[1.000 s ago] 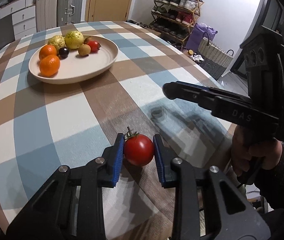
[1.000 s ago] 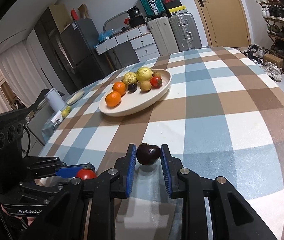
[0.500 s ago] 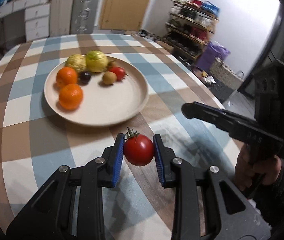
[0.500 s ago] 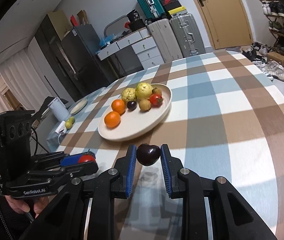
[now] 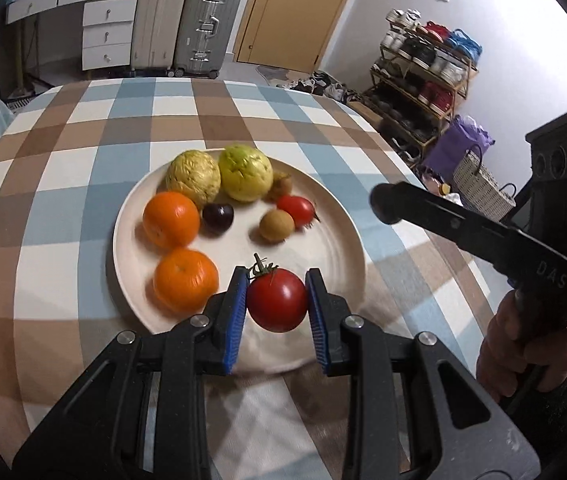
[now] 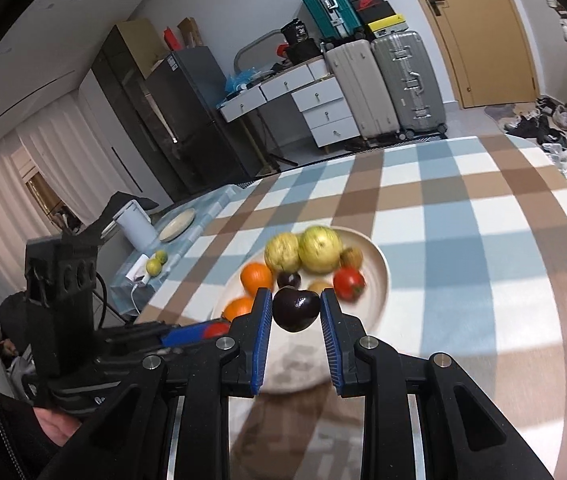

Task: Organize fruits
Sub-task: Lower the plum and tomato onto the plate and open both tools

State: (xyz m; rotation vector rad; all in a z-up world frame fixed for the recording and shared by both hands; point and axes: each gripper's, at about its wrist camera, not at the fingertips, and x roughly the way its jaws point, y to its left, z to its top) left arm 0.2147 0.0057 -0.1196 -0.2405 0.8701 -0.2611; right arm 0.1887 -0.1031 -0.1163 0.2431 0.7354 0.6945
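Left gripper [image 5: 277,304] clamped on tomato [image 5: 277,305], above plate [image 5: 339,216] near rim. Right gripper [image 6: 296,314] pinching dark plum [image 6: 296,309] over same near edge. Seven fruits already on plate — two held ones left, likely release next.

**Around the checked table**

A blue, brown and white checked tablecloth [image 5: 63,184] covers the table. Behind it stand two upright suitcases [image 5: 187,24], a white drawer unit [image 5: 105,32] and a wooden door [image 5: 295,12]. A shoe rack [image 5: 423,68] lines the wall beside a purple bag [image 5: 461,144]. A dark fridge [image 6: 187,120] and a white kettle [image 6: 135,224] appear in the right wrist view.
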